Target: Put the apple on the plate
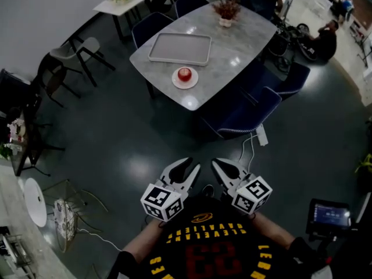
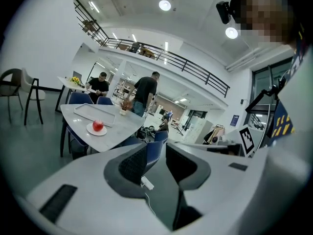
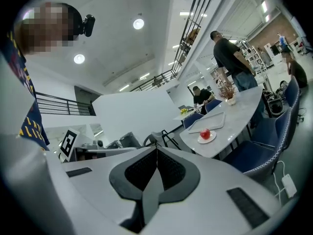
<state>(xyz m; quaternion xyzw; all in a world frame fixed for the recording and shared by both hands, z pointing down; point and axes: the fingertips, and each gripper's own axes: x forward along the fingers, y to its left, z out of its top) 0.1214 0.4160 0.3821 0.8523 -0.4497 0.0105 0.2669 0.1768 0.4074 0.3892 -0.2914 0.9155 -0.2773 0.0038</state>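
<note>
A red apple (image 1: 184, 74) sits on a small white plate (image 1: 176, 81) near the front corner of a marble table (image 1: 232, 45), far ahead of me. My left gripper (image 1: 192, 163) and right gripper (image 1: 220, 163) hang close to my body over the dark floor, well short of the table. In the left gripper view the apple (image 2: 98, 126) and plate (image 2: 89, 129) lie far off to the left, and the left gripper (image 2: 156, 146) shows a gap with nothing between its fingers. In the right gripper view the apple (image 3: 205, 133) rests on the plate (image 3: 211, 139), and the right gripper (image 3: 157, 149) has its pads touching, empty.
A white tray (image 1: 179, 49) lies behind the plate, and a flower pot (image 1: 225, 13) stands farther back. Blue chairs (image 1: 247, 112) ring the table's near right side. A power strip (image 1: 261, 135) with a cable lies on the floor. A person (image 2: 145, 92) stands at the table's far end.
</note>
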